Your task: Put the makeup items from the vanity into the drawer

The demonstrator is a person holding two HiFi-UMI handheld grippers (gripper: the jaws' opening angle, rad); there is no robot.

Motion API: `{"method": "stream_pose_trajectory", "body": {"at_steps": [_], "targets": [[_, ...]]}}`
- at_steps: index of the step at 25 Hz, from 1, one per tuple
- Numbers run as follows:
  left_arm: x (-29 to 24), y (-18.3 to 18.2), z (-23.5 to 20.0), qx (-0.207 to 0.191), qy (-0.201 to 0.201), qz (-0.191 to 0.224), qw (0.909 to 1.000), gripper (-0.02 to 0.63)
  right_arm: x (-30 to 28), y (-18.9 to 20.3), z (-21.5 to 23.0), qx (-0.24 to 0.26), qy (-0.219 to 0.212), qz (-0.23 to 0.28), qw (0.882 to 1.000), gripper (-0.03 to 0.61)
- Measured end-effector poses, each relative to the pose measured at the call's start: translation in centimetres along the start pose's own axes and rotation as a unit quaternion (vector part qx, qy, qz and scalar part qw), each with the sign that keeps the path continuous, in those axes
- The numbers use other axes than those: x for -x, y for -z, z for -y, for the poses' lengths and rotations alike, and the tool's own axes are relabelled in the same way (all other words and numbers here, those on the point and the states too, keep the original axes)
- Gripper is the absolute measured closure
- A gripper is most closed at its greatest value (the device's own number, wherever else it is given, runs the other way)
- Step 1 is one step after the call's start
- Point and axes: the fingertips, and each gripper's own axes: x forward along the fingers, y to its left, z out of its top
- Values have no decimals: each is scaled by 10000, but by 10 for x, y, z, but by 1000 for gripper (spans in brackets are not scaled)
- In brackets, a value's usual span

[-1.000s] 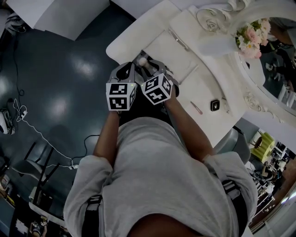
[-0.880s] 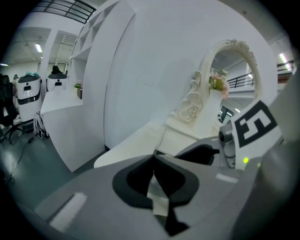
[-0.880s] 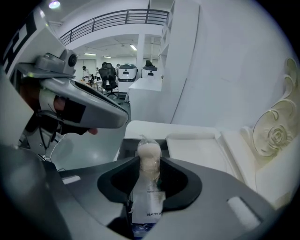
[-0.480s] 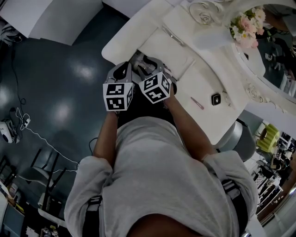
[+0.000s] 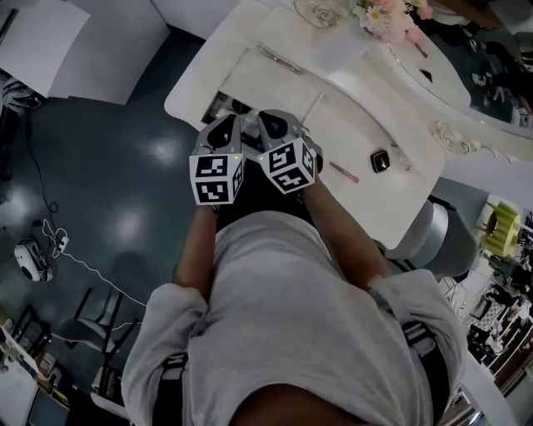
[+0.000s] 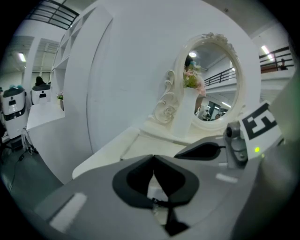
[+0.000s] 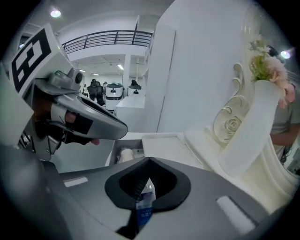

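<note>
In the head view my two grippers hang side by side over the open drawer [image 5: 218,106] at the near-left of the white vanity [image 5: 366,116]. The left gripper [image 5: 226,125] [image 6: 153,158] is shut, tips touching, nothing pinched. The right gripper [image 5: 271,119] [image 7: 149,160] has just been closing and is now shut, with nothing between its tips. A blue-and-white item [image 7: 144,204] shows through the opening behind them. A round white item [image 7: 126,153] lies in the drawer [image 7: 113,153]. A pink pencil [image 5: 342,172] and a black compact [image 5: 380,160] lie on the vanity top.
A slim silver tool [image 5: 279,58] lies farther back on the vanity. A white vase [image 7: 248,136] of pink flowers [image 5: 387,17] stands by the ornate mirror [image 5: 466,66]. A grey stool [image 5: 433,241] is at the right. Cables [image 5: 58,245] trail on the dark floor at the left.
Both grippers have drawn back from the drawer and lifted, still side by side. They now cover the round white item that showed in the drawer. The vanity sits higher in the head view.
</note>
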Motion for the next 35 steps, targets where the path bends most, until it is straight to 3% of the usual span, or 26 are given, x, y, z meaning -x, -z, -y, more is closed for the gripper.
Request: {"method": "stream_pose_trajectory", "body": {"at_steps": [15,23,31,33,35], "targets": [[-27,-18,124,-734,932,-68,9929,611,84,54,64,-841,706,139,9939,580],[-45,-14,136,-1360,1437,-313,9797,611,85,57,74,-1296,1056,110,9859,580],[-56,16,207,-2355,2117,-806,9451,611,135,117,87,-2003,1390,-14,9698,580],[-57,26,220,-2755,2206,-997,9303,611,146,131,86,-2191,1419,-15,9653,580],[-57,36,231,-3237,2320,-1152,9100,611,155,144,84,-2410,1430,-23,9599,580]]}}
